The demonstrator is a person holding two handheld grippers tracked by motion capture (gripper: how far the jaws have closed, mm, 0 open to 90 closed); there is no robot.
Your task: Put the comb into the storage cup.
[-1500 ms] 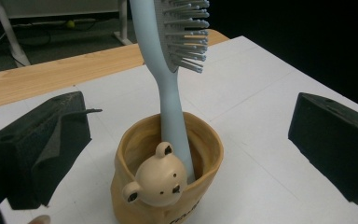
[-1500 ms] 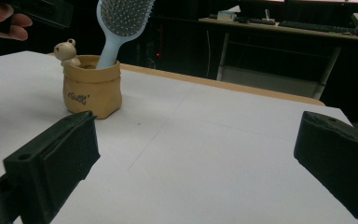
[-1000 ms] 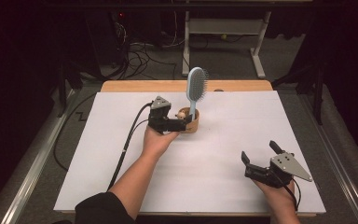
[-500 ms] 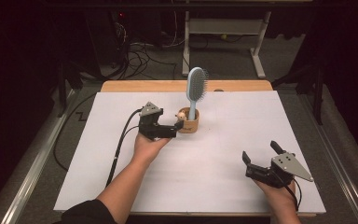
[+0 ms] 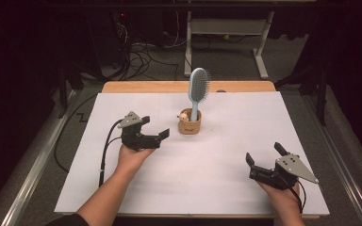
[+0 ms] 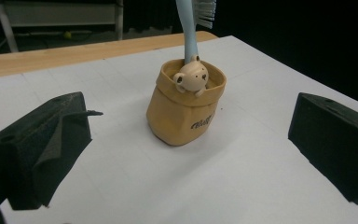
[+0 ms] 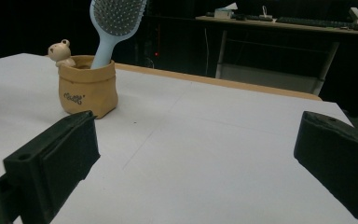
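Fingers [image 6: 42, 149] of the left gripper [image 5: 154, 127]: stood wide apart, gripped nothing. Hovered low over the table [image 5: 217, 179], tips aimed right and a little far. Faced the tan holder [image 5: 189, 126] squarely: in the left gripper view, sat centred in the gap between the two fingers, ahead of the tips, near but not touching either.

Outward from there: stood upright near the far middle of the table, with a small bear figure [image 5: 183, 116] peeking over its left rim. Carried a pale blue hairbrush [image 5: 198, 89], handle down inside and head up. Long axis close to vertical, leaning slightly; bristles turned to the right in the high view.

Fingers [image 7: 51, 158] of the right gripper [image 5: 264, 153]: likewise spread wide and held nothing. Rested at the near right of the table, well apart from the holder, which showed far off to the left in the right gripper view [image 7: 88, 91].

Judged from this: left gripper clearly the nearer, and already lined up. For the holder, called only for a short push forward and a close across its soft sides. For the hairbrush, called for a rise to the handle [image 6: 189, 37] above the rim and a pinch across that upright axis.
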